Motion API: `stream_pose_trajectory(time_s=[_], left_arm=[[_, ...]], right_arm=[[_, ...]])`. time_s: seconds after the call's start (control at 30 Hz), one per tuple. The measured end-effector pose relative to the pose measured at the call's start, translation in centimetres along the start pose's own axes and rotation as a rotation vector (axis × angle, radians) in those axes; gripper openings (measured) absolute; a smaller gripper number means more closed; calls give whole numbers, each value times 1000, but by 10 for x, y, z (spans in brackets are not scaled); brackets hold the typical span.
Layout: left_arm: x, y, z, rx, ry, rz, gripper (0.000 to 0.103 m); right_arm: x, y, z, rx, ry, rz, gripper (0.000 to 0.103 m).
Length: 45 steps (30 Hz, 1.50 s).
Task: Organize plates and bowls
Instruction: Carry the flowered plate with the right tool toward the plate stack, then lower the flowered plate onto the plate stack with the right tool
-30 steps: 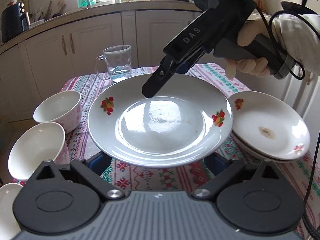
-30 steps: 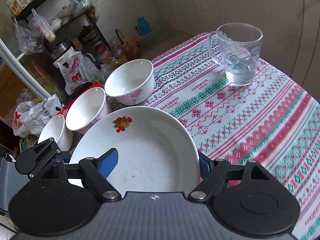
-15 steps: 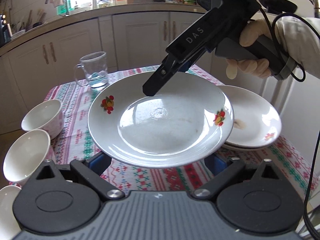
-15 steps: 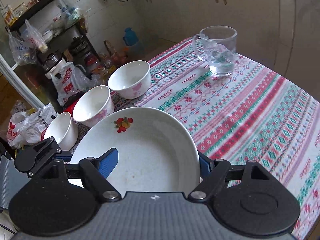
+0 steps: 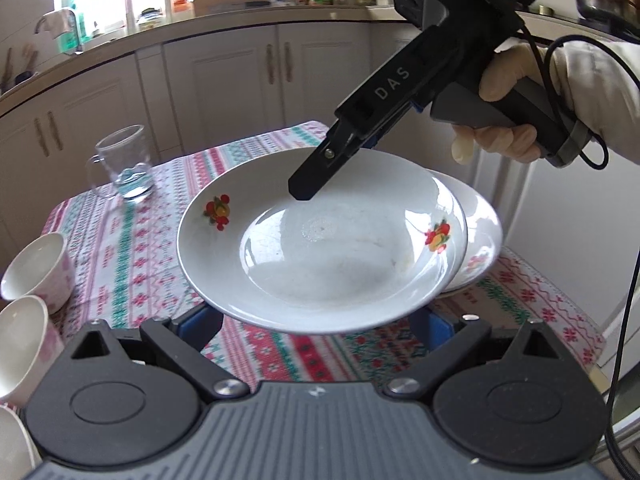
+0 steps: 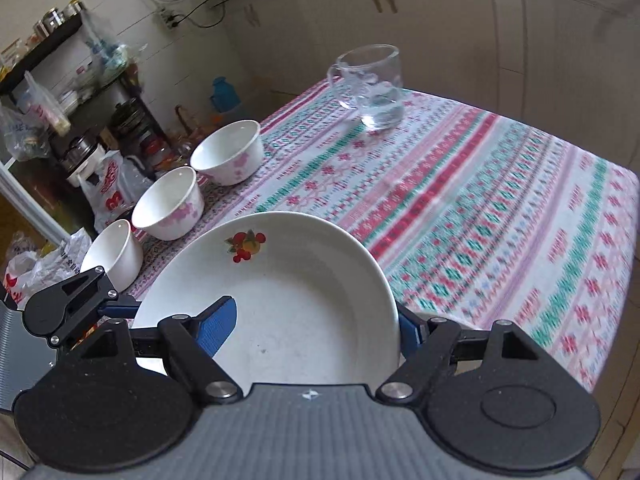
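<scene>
A white plate with fruit prints [image 5: 320, 248] is held in the air over the patterned tablecloth [image 5: 132, 248]. My right gripper [image 5: 316, 184] is shut on its far rim; the plate fills the right wrist view [image 6: 288, 300]. My left gripper [image 5: 316, 322] sits under the plate's near rim with its blue pads spread wide on either side. A stack of similar plates [image 5: 480, 240] lies on the table just behind and right of the held plate, partly hidden by it. Three white bowls with pink flowers [image 6: 228, 156] [image 6: 168, 204] [image 6: 114, 254] stand along the table's left edge.
A glass mug [image 5: 124, 168] with a little water stands at the table's far left corner; it also shows in the right wrist view [image 6: 372, 86]. White kitchen cabinets [image 5: 224, 84] lie beyond the table. Cluttered shelves and bags [image 6: 60, 120] stand left of the table.
The held plate has moved to the right with both grippers and now overlaps the plate stack. The bowls and mug have slid left in the view.
</scene>
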<state>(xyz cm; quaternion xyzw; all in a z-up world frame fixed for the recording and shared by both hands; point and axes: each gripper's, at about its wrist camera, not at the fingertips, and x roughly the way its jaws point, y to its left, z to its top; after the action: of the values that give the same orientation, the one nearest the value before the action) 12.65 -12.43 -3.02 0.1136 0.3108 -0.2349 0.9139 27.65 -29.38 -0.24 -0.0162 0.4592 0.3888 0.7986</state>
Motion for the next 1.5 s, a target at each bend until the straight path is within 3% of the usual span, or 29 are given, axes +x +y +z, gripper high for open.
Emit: stream_pose_trajectory(time_s=[0.43,1.0,1.23,1.5], left_arm=[[14,-25,6,52,21,-69,98],[20,-34,11,78,19,-90,98],[13,-46,18,160,-62,-96,98],[17,-48,17,152,-59,-97,98]], right_arm=[[-27,-23,-39,77,-34,-59,85],[-38,-39,-64,127,-38,-111,85],[-46,-41,-70,139,-45,-120,85],[-50,-41,-80,148,-28,-142,85]])
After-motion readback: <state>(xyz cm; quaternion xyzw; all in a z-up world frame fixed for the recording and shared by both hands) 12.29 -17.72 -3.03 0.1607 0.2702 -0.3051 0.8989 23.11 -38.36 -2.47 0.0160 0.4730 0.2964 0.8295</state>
